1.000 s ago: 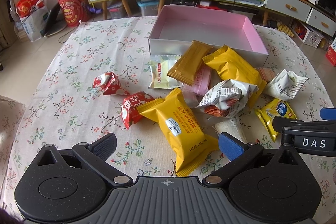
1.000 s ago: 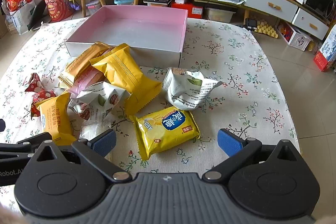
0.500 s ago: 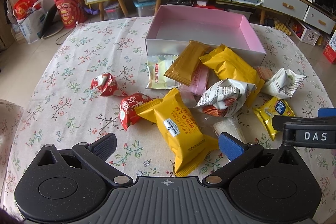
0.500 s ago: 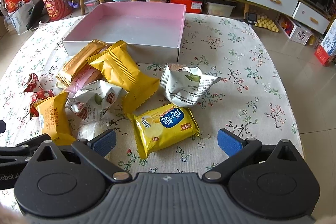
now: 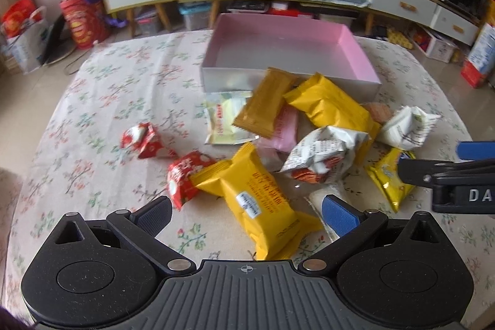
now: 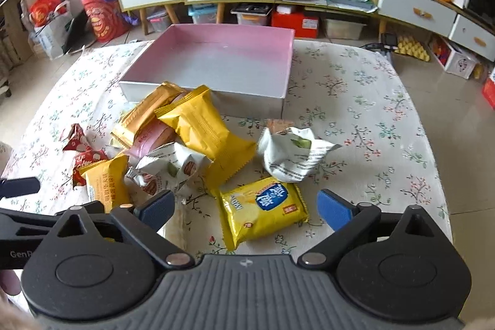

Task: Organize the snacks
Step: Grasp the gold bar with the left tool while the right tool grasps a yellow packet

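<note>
Right wrist view: right gripper [image 6: 244, 206] set to pick the yellow biscuit packet [image 6: 263, 211], pink box [image 6: 216, 61] empty.
Jaws wide but just been closing, packet lying between them on the floral tablecloth [image 6: 355, 113], pads not touching it. Left gripper [image 5: 246, 214] also wide, over the yellow cake packet [image 5: 256, 200]. Step looks like first pick; next likely lower, close on packet, carry ahead to the box beyond the snack pile.

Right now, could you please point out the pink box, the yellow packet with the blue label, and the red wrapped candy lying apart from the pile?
pink box [image 6: 216, 64]: right wrist view, inside floor.
yellow packet with the blue label [image 6: 263, 214]: right wrist view, front face.
red wrapped candy [image 5: 144, 141]: left wrist view, wrapper middle.
</note>
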Motion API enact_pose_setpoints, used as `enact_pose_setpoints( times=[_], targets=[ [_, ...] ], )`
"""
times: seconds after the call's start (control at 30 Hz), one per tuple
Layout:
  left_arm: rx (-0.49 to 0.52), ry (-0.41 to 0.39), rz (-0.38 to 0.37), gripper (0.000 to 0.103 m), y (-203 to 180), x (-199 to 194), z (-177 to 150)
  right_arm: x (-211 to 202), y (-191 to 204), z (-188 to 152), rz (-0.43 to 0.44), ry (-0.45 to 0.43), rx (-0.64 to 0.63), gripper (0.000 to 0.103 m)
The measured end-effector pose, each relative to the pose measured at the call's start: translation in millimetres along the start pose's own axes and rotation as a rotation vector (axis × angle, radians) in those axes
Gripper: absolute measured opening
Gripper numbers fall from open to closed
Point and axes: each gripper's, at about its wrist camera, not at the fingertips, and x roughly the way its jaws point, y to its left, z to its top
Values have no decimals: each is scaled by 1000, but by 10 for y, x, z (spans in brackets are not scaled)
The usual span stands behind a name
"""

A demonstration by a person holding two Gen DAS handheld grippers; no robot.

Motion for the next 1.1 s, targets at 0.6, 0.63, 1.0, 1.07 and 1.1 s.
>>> enact_pose_setpoints(
  times=[0.6, 0.63, 1.0, 1.07, 1.1],
  targets=[
    [24, -81, -224, 89, 275, 378, 525, 348, -58, 449, 174, -22, 46, 97],
    [27, -93, -244, 83, 296, 413, 531, 395, -71, 477, 186, -21, 56, 96],
    [57, -64, -338, 44, 389, 774, 593, 672, -125, 482, 282, -18, 48, 73],
    [43, -56, -330, 42, 392, 808, 604, 682, -112, 469, 297, -17, 34, 72],
    [36, -54, -329, 42, 396, 819, 602, 686, -98, 458, 309, -15, 27, 71]
  ],
)
